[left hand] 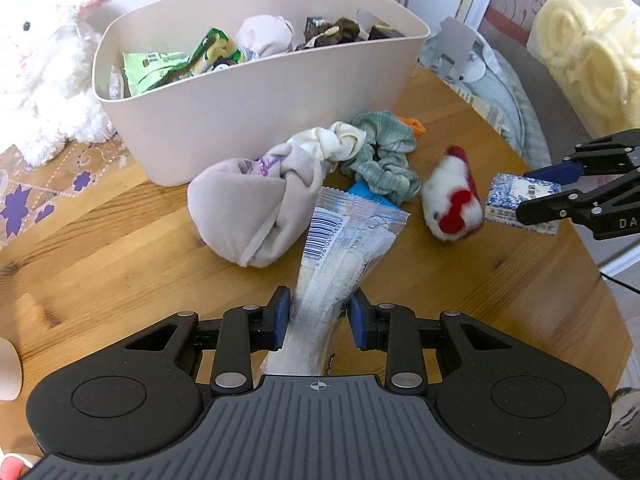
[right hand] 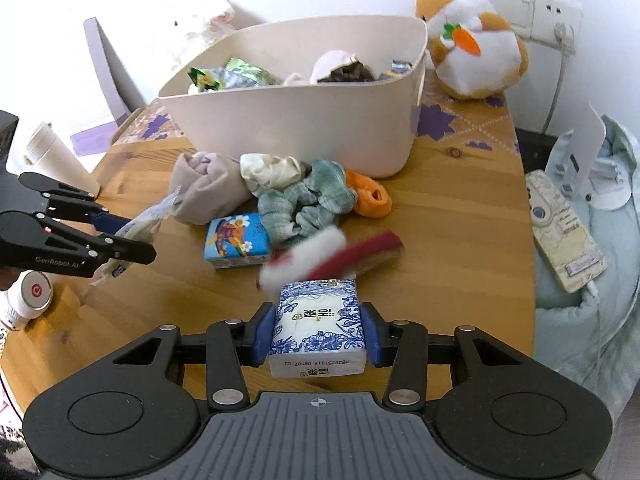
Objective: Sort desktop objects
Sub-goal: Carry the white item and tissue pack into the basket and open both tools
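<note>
Wooden table (right hand: 460, 216); beige bin (right hand: 304, 120) at its far side holds wrappers and cloth. In front of the bin: knotted socks (left hand: 256, 200), green scrunchie (right hand: 308, 204), orange sock (right hand: 370, 196). Left gripper (left hand: 319, 318) clamps a clear snack packet (left hand: 340, 248). Right gripper (right hand: 318, 332) clamps a blue-patterned tissue pack (right hand: 316, 326). Only the right view shows the cartoon tissue pack (right hand: 236, 240). The red-white plush (right hand: 320, 256) is motion-blurred.

Bystanders around the wooden table

A white plush rabbit (left hand: 44, 64) sat far left; an orange-and-white hamster toy (right hand: 472, 40) leaned by the wall socket (right hand: 556, 16). A patterned phone (right hand: 566, 232) lay right, a white cup (right hand: 60, 160) left.
</note>
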`<state>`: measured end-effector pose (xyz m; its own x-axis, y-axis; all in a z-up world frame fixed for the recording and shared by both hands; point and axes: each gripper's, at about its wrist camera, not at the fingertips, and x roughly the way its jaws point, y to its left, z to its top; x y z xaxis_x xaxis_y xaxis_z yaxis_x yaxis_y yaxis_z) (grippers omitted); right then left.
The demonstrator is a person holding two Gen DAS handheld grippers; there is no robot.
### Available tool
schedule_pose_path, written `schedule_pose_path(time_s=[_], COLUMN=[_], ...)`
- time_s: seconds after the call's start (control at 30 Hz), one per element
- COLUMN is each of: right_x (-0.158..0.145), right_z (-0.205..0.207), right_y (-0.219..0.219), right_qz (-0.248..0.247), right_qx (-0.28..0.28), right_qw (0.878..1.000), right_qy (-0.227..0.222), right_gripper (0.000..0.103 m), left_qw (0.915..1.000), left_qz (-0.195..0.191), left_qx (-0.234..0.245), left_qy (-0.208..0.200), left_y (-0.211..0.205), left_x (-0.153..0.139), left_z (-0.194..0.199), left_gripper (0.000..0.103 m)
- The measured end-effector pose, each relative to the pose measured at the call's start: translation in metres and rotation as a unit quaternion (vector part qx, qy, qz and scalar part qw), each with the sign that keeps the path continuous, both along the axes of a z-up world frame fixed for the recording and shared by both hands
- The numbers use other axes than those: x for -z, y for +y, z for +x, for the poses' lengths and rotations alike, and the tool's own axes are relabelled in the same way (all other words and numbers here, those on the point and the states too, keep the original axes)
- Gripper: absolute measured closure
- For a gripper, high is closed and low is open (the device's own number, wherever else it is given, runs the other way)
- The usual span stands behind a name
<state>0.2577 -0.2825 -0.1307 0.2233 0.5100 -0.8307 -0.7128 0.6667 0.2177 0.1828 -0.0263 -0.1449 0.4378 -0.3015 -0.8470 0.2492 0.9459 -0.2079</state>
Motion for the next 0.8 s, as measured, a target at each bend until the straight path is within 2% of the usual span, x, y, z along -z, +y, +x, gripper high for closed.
schedule_pose_path(time_s=[0.47, 0.8], right_x=[-0.055, -0.092], right_z=[0.019, 0.06], right_y=[0.002, 0.02], right_qz=[0.015, 0.037], right_qx=[-0.024, -0.035], right_qw=[0.998, 0.993], right_qy=[-0.056, -0.11], right_gripper=[0.061, 0.061], left_qw=[0.9981, 0.9942], left_qz=[-0.024, -0.023], left_qx=[-0.014, -0.031], left_qy=[-0.056, -0.101], left_y=[0.007, 0.012], left_x=[-0.041, -0.069], left_z=[0.025, 0.056], left_gripper=[0.072, 0.072])
